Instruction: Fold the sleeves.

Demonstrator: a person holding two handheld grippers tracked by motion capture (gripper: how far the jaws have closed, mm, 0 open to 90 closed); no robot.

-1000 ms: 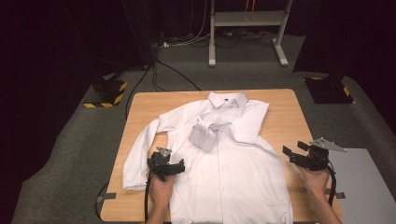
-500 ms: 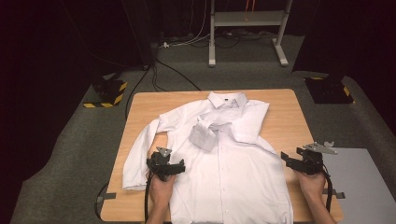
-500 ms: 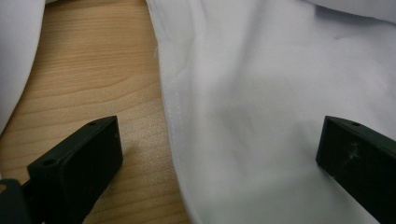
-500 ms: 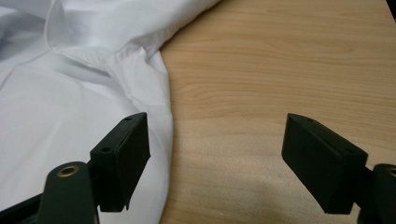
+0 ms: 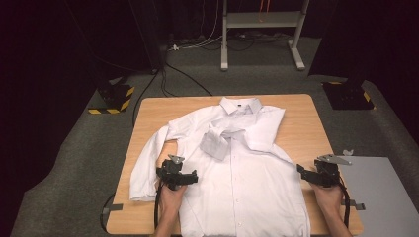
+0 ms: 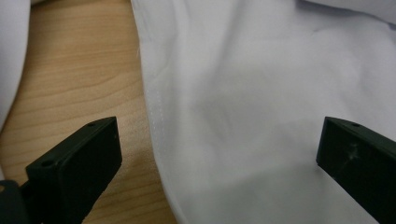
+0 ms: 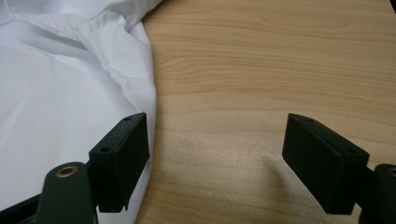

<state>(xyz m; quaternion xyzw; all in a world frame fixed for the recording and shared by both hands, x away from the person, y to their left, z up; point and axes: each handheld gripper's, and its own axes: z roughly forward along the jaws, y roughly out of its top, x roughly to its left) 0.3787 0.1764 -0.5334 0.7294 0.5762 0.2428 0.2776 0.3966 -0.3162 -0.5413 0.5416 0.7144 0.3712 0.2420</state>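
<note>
On the wooden table (image 5: 296, 123) I see a white shirt (image 5: 242, 187) spread flat, front side up, collar (image 5: 240, 105) pointing away from me and hem toward the near edge. One sleeve (image 5: 146, 165) runs down the left side of the garment; the other is folded across the chest, its cuff (image 5: 216, 144) resting just below the collar. My left gripper (image 5: 177, 174) sits over the left side seam of the shirt, near the armpit area; in the left gripper view its jaws stand wide apart, one over bare wood, the other over cloth, with the stitched edge (image 6: 154, 116) between them and nothing pinched. My right gripper (image 5: 321, 174) is at the right edge of the shirt; in the right gripper view its jaws are likewise spread, the fabric border (image 7: 149, 93) lying beside one jaw and bare table between them. Whether that jaw actually touches the cloth I cannot confirm from this angle. A grey panel (image 5: 380, 197) lies just right of the table.
</note>
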